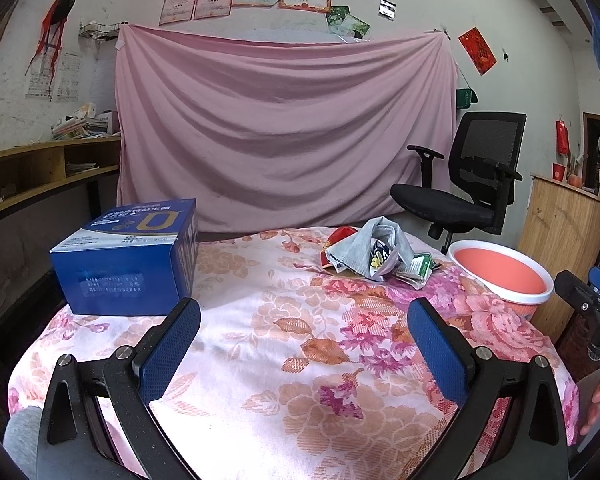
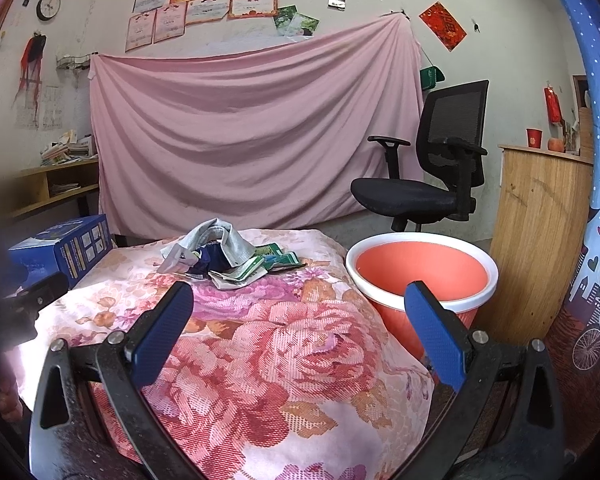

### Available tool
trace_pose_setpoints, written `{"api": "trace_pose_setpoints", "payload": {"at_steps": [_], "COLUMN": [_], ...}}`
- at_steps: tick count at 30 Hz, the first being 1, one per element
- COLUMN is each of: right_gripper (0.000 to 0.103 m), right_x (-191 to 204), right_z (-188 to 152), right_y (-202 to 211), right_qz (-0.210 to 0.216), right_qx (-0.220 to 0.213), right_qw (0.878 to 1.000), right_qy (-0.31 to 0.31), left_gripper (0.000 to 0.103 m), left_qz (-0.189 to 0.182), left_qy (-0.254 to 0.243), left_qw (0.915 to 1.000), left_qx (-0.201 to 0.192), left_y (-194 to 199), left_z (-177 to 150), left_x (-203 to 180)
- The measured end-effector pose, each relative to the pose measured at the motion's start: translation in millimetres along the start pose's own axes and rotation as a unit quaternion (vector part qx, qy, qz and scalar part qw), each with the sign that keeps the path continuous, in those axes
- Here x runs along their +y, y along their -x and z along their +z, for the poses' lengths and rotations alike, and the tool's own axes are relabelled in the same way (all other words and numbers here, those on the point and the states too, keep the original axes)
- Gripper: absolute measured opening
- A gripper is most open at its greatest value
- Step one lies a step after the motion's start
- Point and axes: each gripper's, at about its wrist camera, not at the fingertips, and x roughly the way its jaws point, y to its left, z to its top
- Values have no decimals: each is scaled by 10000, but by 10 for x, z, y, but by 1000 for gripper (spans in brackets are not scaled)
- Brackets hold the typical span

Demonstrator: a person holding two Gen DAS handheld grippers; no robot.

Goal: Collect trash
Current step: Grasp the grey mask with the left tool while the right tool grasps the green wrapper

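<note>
A pile of trash point(image 1: 376, 254), made of grey crumpled wrappers, a red packet and green-white packets, lies at the far side of the table; it also shows in the right wrist view point(image 2: 228, 254). An orange bin with a white rim point(image 1: 504, 274) stands beside the table on the right, also in the right wrist view point(image 2: 420, 276). My left gripper point(image 1: 304, 322) is open and empty over the near part of the table. My right gripper point(image 2: 300, 304) is open and empty, well short of the trash, with its right finger in front of the bin.
The table is covered by a floral cloth point(image 1: 284, 360). A blue box point(image 1: 128, 268) stands at its far left corner. A black office chair point(image 1: 468, 184) and a wooden cabinet point(image 2: 540, 236) stand behind on the right. A pink sheet point(image 1: 284, 132) hangs on the wall.
</note>
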Motion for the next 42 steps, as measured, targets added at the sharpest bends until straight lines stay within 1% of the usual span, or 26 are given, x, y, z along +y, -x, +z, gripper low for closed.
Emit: {"api": "trace_pose_setpoints", "payload": {"at_steps": [9, 15, 19, 24, 29, 33, 36, 40, 42], "right_gripper": [103, 103, 103, 103, 103, 103, 103, 103, 103], "right_x": [-67, -75, -87, -104, -121, -147, -189, -205, -218], "right_z": [153, 345, 545, 754, 871, 925, 917, 899, 871], "right_y": [39, 3, -58, -171, -429, -711, -955, -1381, -1589], "right_qz": [12, 114, 202, 278, 330, 367, 415, 611, 709], "right_qx": [-172, -397, -656, -940, -1052, -970, -813, -346, -61], "right_qw": [9997, 9991, 9976, 9948, 9927, 9929, 9943, 9962, 9960], "right_qy": [-153, -68, 90, 289, 486, 590, 556, 519, 535], "left_gripper": [101, 101, 101, 101, 101, 101, 101, 101, 99], "left_qz": [-8, 9, -13, -6, -30, -106, -210, -376, -576], "left_qy": [164, 122, 157, 176, 17, -105, -154, -171, -138], "left_qw": [9998, 9994, 9986, 9980, 9985, 9992, 9995, 9990, 9971], "left_qx": [-82, -333, -503, -601, -552, -366, -154, 191, 468], "left_y": [37, 11, -107, -332, -645, -985, -1266, -1601, -1771], "left_z": [153, 406, 605, 824, 943, 1012, 1051, 1099, 1110], "left_x": [12, -72, -110, -186, -242, -269, -276, -277, -287]}}
